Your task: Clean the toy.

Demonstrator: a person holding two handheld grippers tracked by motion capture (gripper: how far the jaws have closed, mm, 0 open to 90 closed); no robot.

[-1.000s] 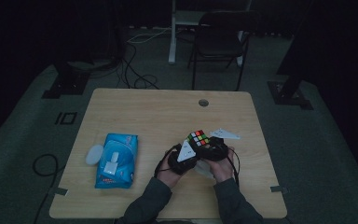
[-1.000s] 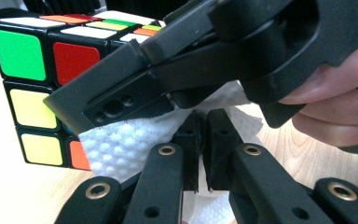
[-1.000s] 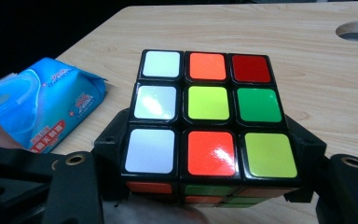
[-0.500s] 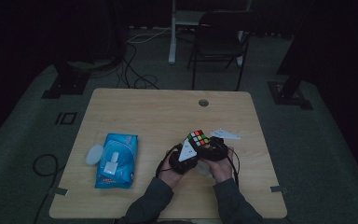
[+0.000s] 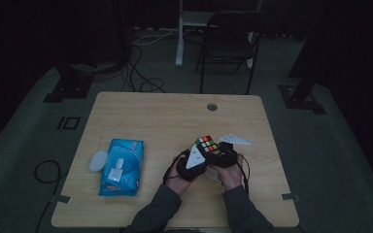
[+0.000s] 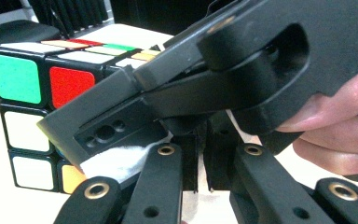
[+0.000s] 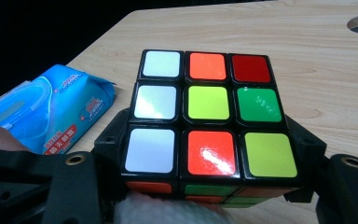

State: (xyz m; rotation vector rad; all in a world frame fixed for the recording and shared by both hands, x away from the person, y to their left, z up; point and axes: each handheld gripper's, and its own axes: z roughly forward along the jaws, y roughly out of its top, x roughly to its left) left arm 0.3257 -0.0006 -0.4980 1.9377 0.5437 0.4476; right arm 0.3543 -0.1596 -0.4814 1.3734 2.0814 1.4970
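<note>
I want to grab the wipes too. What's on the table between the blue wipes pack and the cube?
Nothing: in the high view, bare wood lies between the wipes and the cube. The left hand sits just below that stretch.

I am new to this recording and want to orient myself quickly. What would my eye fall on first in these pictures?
First, the bright multicoloured puzzle cube, held between the black jaws of the right gripper above the near right part of the pale wooden table. The left gripper is pressed close beside it, with something white and soft under the cube. Next, the blue plastic pack of wet wipes lies at the near left.
</note>
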